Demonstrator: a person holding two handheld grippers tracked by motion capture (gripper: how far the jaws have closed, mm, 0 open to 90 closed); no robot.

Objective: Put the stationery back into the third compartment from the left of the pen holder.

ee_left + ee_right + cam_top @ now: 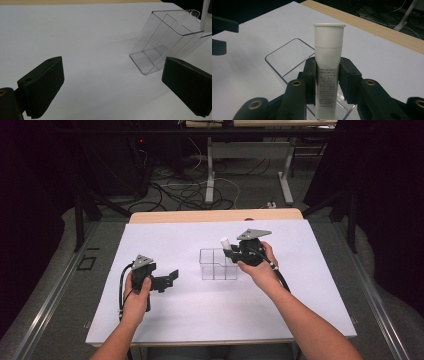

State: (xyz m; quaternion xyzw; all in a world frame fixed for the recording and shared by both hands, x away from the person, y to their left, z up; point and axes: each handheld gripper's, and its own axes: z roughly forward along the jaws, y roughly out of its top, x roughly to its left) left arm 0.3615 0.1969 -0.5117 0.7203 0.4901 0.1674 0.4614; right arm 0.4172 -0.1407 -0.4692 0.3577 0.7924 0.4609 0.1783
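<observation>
- Right tool: clenched on a white plastic tube with a flanged cap and printed text; a pad presses on each side of the tube's body, and the cap end stands clear beyond the pads.
- In the high view the right tool holds the tube just above the right end of the clear plastic divided organiser box.
- The box stands open-topped near the middle of the white-covered worktop; its inner partitions show through the walls.
- Left tool: released, jaws wide apart with nothing between them, held low over the worktop left of the box and apart from it.
- In the left tool's view the box lies ahead; bare worktop lies between the pads.
- Surroundings: a strip of pale wooden edge beyond the white cover; cables and table legs on the floor behind.
</observation>
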